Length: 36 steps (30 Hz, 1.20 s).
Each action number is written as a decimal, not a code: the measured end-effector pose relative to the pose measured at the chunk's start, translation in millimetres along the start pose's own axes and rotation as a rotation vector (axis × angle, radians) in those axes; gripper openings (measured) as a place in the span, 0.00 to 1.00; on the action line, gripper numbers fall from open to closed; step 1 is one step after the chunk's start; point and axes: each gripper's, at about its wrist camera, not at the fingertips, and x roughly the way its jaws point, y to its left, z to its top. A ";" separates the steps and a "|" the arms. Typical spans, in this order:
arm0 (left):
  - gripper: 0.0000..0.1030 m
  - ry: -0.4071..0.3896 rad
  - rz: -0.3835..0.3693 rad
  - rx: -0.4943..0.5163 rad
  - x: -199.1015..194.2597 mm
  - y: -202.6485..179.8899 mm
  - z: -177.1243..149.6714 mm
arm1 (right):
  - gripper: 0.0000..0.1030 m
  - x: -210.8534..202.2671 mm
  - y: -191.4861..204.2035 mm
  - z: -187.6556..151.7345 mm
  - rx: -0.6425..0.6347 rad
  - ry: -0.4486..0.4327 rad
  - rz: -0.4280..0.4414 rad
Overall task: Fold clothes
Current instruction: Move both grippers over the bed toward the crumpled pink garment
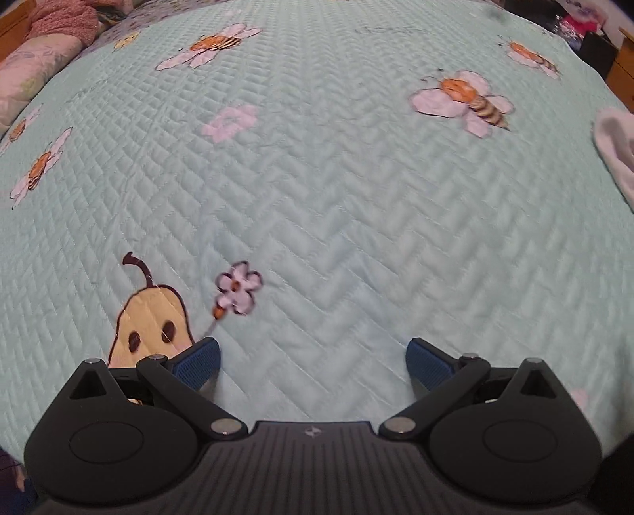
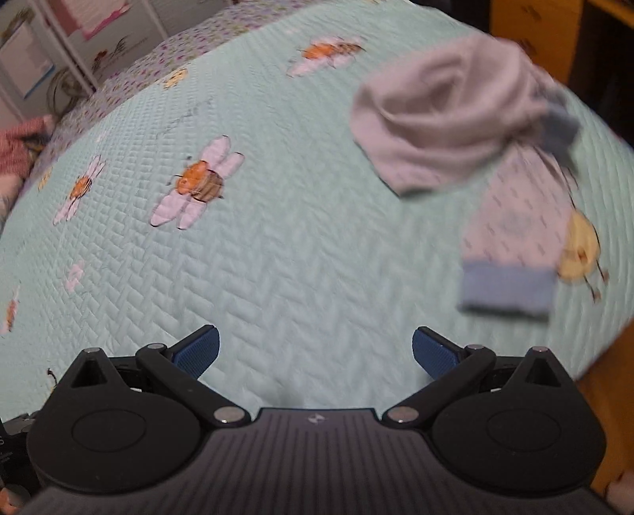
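Mint-green quilted bedspread (image 1: 317, 206), stitched in a herringbone pattern and dotted with appliqué bees and flowers, is covering the bed beneath both sets of tongs. The left tongs (image 1: 313, 364) are hovering over the quilt with their blue pads spread wide and nothing between them; a yellow pear appliqué (image 1: 152, 321) is showing just beyond the left-hand pad, beside a small pink flower appliqué (image 1: 237, 291). The right tongs (image 2: 315, 352) are likewise standing wide apart and gripping nothing, over bare quilt.

The garment (image 2: 455, 123), a pale grey-lilac piece, is lying crumpled in a heap on the bedspread, ahead and to the right of the right tongs and well apart from them. One patterned sleeve (image 2: 511, 226) is trailing toward the camera, ending in a blue cuff (image 2: 507, 291) near the edge of the bed. In the left wrist view only a pale sliver of the cloth is peeking in at the right border. A pink blanket (image 1: 63, 23) is sitting bunched at the far left corner of the bed. Motion blur is softening the right wrist view.
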 end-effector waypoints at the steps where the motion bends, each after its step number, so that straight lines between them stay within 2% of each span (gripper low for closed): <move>1: 0.97 -0.006 -0.007 0.014 -5.8 -6.0 0.3 | 1.00 -5.7 -8.6 -0.8 0.008 -0.013 -0.003; 4: 0.96 -0.035 -0.035 0.087 -31.1 -34.2 3.6 | 1.00 -22.6 -34.4 -3.3 0.033 -0.051 -0.012; 7: 0.96 -0.091 -0.063 0.197 -63.3 -78.7 11.6 | 1.00 -39.6 -60.2 -5.8 0.058 -0.089 -0.022; 12: 0.96 -0.159 -0.129 0.376 -121.1 -159.4 41.4 | 1.00 -80.1 -95.6 20.6 0.042 -0.237 -0.081; 16: 0.96 -0.201 -0.166 0.447 -152.0 -205.2 67.4 | 1.00 -113.3 -115.8 39.0 0.017 -0.375 -0.111; 19: 0.96 -0.198 -0.183 0.480 -160.1 -231.9 87.3 | 1.00 -125.9 -121.6 50.1 0.005 -0.409 -0.139; 23: 0.96 -0.162 -0.168 0.494 -150.4 -261.8 108.7 | 1.00 -121.8 -127.0 71.1 0.013 -0.320 -0.185; 26: 0.96 -0.126 -0.155 0.476 -140.9 -273.2 118.0 | 1.00 -115.4 -124.5 80.3 -0.001 -0.293 -0.199; 30: 0.96 -0.067 -0.164 0.397 -125.3 -275.6 129.0 | 1.00 -101.7 -118.8 92.2 -0.030 -0.217 -0.214; 36: 0.96 -0.045 -0.137 0.398 -116.5 -280.7 132.1 | 1.00 -84.0 -116.3 105.1 -0.029 -0.145 -0.218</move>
